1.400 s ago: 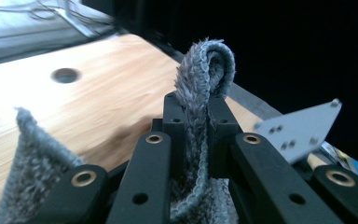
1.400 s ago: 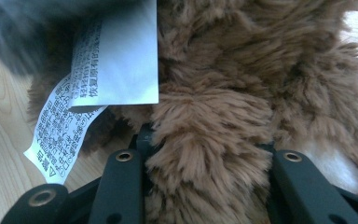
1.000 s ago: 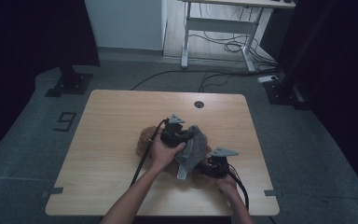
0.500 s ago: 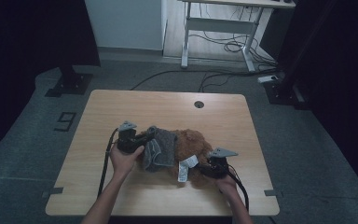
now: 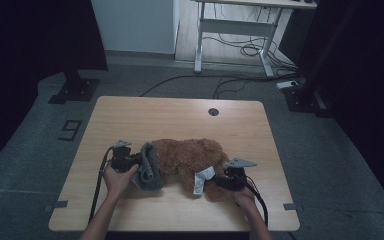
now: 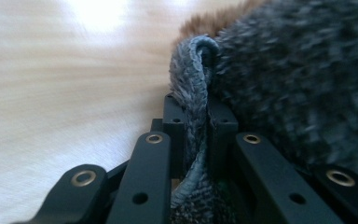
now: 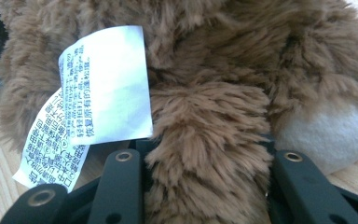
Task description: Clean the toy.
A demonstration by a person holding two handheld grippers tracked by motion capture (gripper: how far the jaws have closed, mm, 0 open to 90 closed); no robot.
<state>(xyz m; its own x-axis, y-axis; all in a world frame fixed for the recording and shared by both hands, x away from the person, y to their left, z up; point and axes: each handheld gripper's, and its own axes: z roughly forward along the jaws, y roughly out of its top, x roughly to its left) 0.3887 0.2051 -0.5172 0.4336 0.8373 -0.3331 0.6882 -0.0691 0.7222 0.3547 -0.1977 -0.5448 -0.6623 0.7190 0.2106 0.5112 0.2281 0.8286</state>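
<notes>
A brown plush toy (image 5: 192, 157) lies on its side near the front of the wooden table (image 5: 180, 115). A grey knitted garment (image 5: 150, 167) bunches at the toy's left end. My left gripper (image 5: 135, 162) is shut on a fold of that grey garment (image 6: 193, 116), with brown fur (image 6: 205, 23) just behind it. My right gripper (image 5: 219, 181) sits at the toy's right end, shut on a brown furry limb (image 7: 205, 149). White printed care labels (image 7: 105, 86) hang beside that limb, and they appear as a white tag (image 5: 201, 179) in the high view.
The table has a round cable hole (image 5: 213, 111) near its far edge. Tape marks (image 5: 59, 204) sit at the front corners. Beyond the table stand a desk frame (image 5: 230, 30) and floor cables (image 5: 240, 50). A light stand base (image 5: 72, 90) is at the far left.
My left hand has swept leftward and down across the toy, drawing the grey garment from the toy's middle to its left end. My right hand has stayed where it was.
</notes>
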